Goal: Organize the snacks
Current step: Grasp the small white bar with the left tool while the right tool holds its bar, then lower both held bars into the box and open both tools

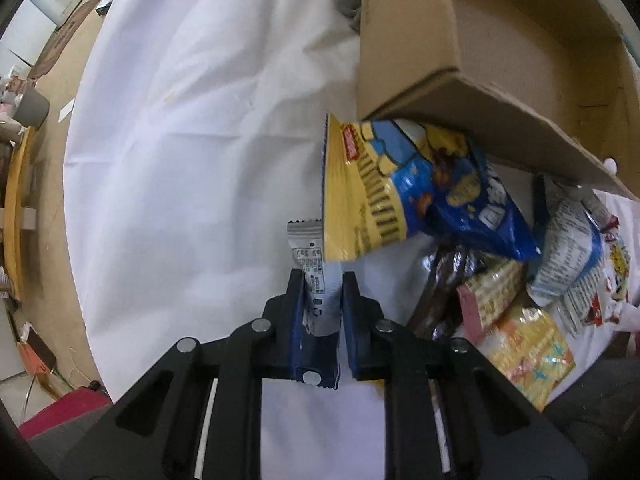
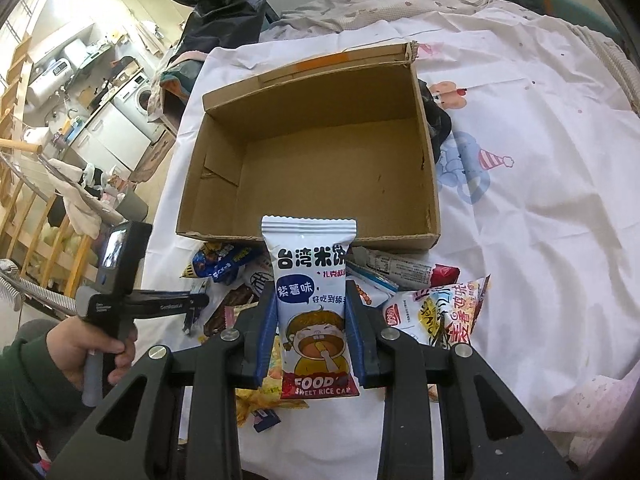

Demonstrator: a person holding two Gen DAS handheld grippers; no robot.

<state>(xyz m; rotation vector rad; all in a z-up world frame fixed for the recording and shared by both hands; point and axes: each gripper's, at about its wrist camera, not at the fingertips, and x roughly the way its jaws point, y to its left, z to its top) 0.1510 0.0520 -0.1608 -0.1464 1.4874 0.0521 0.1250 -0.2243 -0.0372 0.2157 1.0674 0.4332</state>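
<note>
- While both grippers hold packets, each wrist view shows only its own grip closely: the left gripper (image 1: 322,280) pinches a narrow white packet (image 1: 314,276) edge-on between its blue pads, and the right gripper (image 2: 312,300) pinches a white rice cake packet (image 2: 314,304) face-on, its cartoon print readable.
- Just beyond the left fingers, a yellow-and-blue bag (image 1: 404,192) lies partly tucked under a flap of the cardboard box (image 1: 480,80); only this view shows that.
- Beside it a heap of snack packets (image 1: 520,300) rests on the white sheet (image 1: 200,160).
- Only the right view shows the hand (image 2: 80,344) gripping the left tool's handle, and the box interior (image 2: 320,160), open-topped beyond the heap.
- Farthest back stands a washing machine (image 2: 140,96).
</note>
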